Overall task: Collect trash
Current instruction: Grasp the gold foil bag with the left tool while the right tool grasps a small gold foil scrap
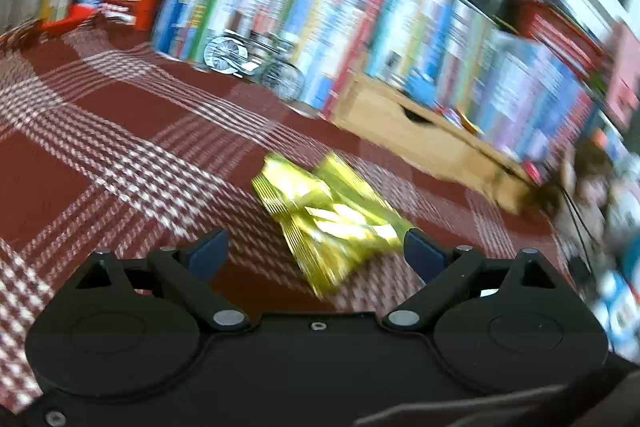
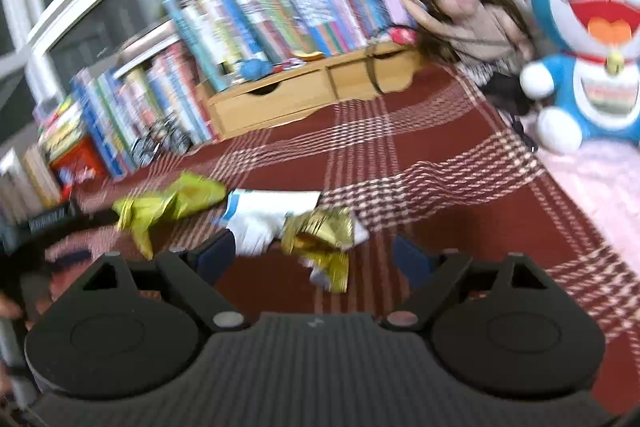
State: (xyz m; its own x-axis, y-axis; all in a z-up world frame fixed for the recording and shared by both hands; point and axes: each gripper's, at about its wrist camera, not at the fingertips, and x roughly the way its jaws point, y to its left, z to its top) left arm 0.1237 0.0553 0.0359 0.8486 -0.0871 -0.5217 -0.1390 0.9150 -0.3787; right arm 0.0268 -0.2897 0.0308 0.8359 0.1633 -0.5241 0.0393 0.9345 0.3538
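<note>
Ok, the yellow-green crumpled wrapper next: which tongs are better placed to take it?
Probably left. Its open tongs already have the yellow-green wrapper lying just ahead, between the fingers. From the right tongs that wrapper lies off to the side; the white and gold wrapper lies ahead instead.

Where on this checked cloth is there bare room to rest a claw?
Free: the cloth left of the gold wrappers, out to the book row; also the stretch between the wooden drawer box, the blue plush and the white wrapper. Crowded: around the wrappers, and along the books, doll and plush.
</note>
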